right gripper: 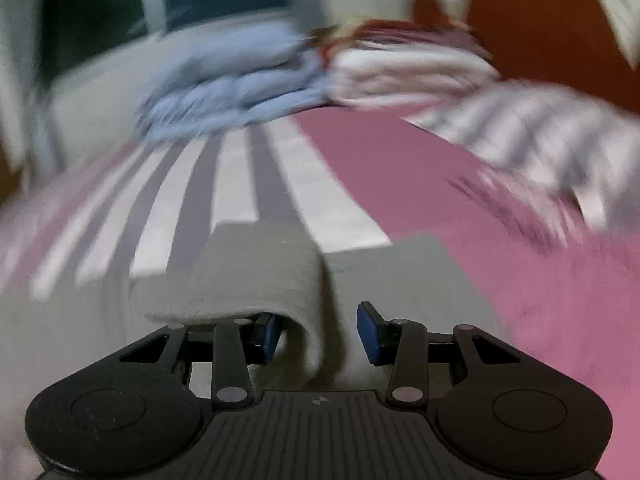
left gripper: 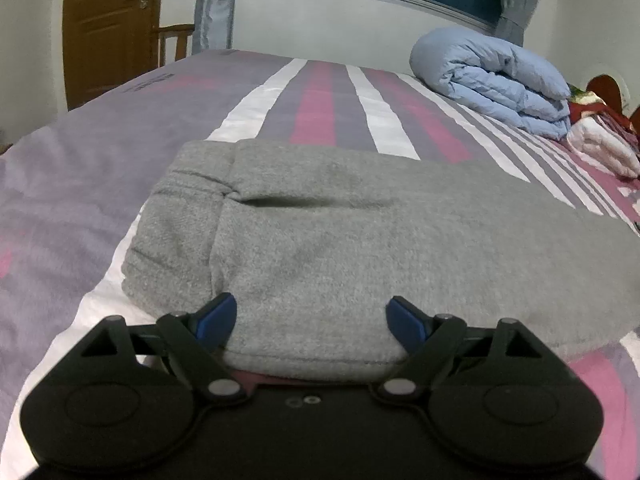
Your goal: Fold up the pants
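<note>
**A:** Starting with the biggest thing: the bed, with its striped pink, grey and white cover, takes up most of both views. A rolled blue quilt sits at the far side near the window, well apart from the work.

**B:** And the pants?

**A:** The grey pants lie flat on the cover, already doubled over, with the elastic waistband showing on the left of the left wrist view. The near folded edge sits right up against the left gripper.

**B:** Is that gripper holding them?

**A:** No. Its blue fingers stand wide apart with the thick fold lying between them, not pinched. The right gripper is also spread; a raised hump of grey cloth pokes up between its pads, and one pad looks partly tucked under the fabric. That view is smeared with motion blur, so I can't say whether anything touches.

**B:** So which step is this?

**A:** I'd judge it's between folds: one fold lies done, and both tools sit at the near edge ready to take hold for another.

**B:** What does the next move need?

**A:** Probably both pairs of fingers closing on all layers together, then lifting evenly so the stack doesn't slide apart.
</note>
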`<action>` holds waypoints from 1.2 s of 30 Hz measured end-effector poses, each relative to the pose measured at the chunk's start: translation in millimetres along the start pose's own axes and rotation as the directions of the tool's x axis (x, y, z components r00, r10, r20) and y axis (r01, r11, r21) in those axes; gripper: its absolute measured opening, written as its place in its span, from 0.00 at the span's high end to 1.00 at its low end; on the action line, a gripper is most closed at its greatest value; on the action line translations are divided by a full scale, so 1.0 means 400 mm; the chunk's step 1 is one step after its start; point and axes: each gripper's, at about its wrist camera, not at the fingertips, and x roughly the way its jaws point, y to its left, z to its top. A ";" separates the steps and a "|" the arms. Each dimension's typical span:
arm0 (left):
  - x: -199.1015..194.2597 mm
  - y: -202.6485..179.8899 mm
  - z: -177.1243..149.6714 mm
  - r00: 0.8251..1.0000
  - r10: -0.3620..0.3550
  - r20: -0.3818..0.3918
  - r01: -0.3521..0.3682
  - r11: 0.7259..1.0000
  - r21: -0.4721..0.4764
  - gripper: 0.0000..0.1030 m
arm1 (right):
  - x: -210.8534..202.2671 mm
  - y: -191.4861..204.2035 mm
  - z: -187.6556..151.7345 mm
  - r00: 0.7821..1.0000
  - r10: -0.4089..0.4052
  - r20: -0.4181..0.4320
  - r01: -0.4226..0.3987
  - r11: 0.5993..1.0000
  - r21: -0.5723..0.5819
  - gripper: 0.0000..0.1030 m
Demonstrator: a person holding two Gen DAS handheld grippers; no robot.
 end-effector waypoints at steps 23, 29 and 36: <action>0.014 -0.019 0.009 0.999 0.021 -0.028 -0.020 1.000 0.007 0.19 | -0.008 -0.368 -0.071 0.986 0.145 0.083 -0.166 0.784 0.598 0.76; 0.015 -0.026 0.006 0.999 0.030 -0.029 -0.030 1.000 0.011 0.18 | 0.036 -0.412 -0.077 0.986 0.157 0.048 -0.146 0.709 0.690 0.76; 0.016 -0.030 0.009 0.999 0.037 -0.035 -0.037 0.999 0.008 0.18 | 0.032 -0.394 -0.036 0.981 0.191 0.043 -0.170 0.724 0.669 0.97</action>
